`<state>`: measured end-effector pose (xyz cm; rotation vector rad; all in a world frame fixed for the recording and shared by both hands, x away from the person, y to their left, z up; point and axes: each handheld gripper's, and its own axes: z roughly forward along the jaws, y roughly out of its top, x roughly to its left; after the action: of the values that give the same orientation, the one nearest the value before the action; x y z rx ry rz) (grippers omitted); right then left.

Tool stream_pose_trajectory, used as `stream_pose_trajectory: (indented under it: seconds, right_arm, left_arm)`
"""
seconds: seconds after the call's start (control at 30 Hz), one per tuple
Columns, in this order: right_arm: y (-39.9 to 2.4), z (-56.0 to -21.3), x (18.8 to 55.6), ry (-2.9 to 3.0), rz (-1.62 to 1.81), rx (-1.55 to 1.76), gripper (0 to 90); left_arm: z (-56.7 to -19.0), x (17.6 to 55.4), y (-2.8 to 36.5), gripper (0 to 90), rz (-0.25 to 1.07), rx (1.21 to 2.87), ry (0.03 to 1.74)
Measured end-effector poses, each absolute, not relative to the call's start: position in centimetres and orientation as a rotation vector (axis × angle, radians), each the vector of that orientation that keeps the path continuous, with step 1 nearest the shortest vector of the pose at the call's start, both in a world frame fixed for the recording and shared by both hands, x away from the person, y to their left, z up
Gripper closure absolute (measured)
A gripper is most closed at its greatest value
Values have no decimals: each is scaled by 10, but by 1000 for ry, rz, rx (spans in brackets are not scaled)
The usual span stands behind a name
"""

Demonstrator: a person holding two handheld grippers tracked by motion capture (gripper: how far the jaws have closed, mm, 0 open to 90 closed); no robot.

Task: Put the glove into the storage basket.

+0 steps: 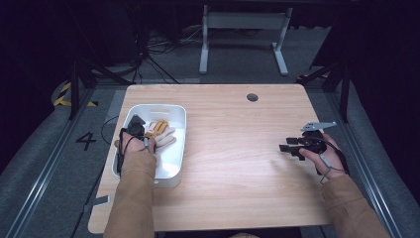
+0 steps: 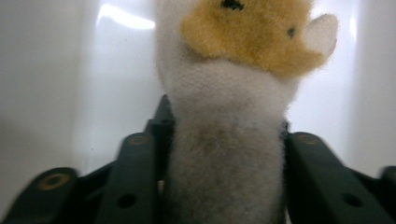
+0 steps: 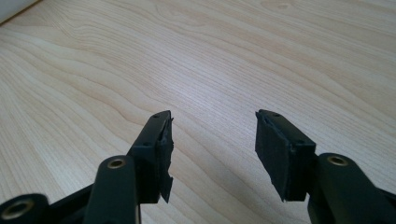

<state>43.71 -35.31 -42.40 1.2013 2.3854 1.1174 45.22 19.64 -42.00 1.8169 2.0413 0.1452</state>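
- I am looking down on a light wooden table from above, with the person's two sleeved forearms coming in from the bottom edge.
- At the table's left side sits a white rectangular bin, its long side running away from me.
- My left gripper is lowered into that bin, over a plush toy that lies inside it, white with orange-tan patches.
- In the left gripper view the plush toy stands directly between the two black jaws, its white fuzzy body running up the middle and its orange-tan face with small dark eyes at the top.
- The left jaws sit right against the toy's sides on both flanks; I cannot tell whether the pads are pressing on it.
- Behind the toy I see the glossy white inner wall of the bin.
- My right gripper rests well apart from the bin, near the table's right edge, pointing left across the bare wood.
- In the right gripper view its jaws stand wide apart, with nothing between them but the wood grain of the table.
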Motion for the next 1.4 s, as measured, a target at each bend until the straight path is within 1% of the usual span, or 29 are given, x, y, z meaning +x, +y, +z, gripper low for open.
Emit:
stream_pose_trajectory:
  seconds: [0.07, 0.1, 0.17, 0.47, 0.83, 0.97, 1.07, 1.13, 1.33, 1.4]
  right_arm:
    - [-353, -424, 437, 2384, 1118, 1202, 470]
    - [-353, -425, 437, 2385, 1119, 1204, 470]
    - [-353, -425, 437, 2387, 1116, 1206, 470]
    - [-353, -425, 437, 2388, 1114, 1205, 469]
    - [-354, -425, 437, 2384, 1117, 1206, 467]
    - [-354, -425, 437, 2385, 1116, 1204, 466]
    - [-354, -425, 437, 2385, 1114, 1204, 465]
    - [-354, -425, 437, 2387, 1116, 1204, 464]
    - [-354, -425, 438, 2389, 1111, 1206, 462]
    - [-354, -425, 437, 2388, 1111, 1205, 462]
  left_arm:
    - [-421, 452, 195, 377, 200, 1821, 2045]
    - [-421, 451, 192, 265, 226, 1813, 2062]
    - [-420, 451, 191, 235, 218, 1807, 2069]
    - [-417, 450, 181, 211, 144, 1812, 2067]
    - [-419, 453, 180, 208, 130, 1870, 2070]
    - [-420, 454, 182, 205, 144, 1873, 2061]
    - [-417, 455, 184, 195, 181, 1901, 2042]
    - [-415, 456, 185, 190, 181, 1903, 2033]
    - [-405, 457, 186, 190, 252, 1918, 1995]
    - [-401, 457, 187, 190, 250, 1906, 1985]
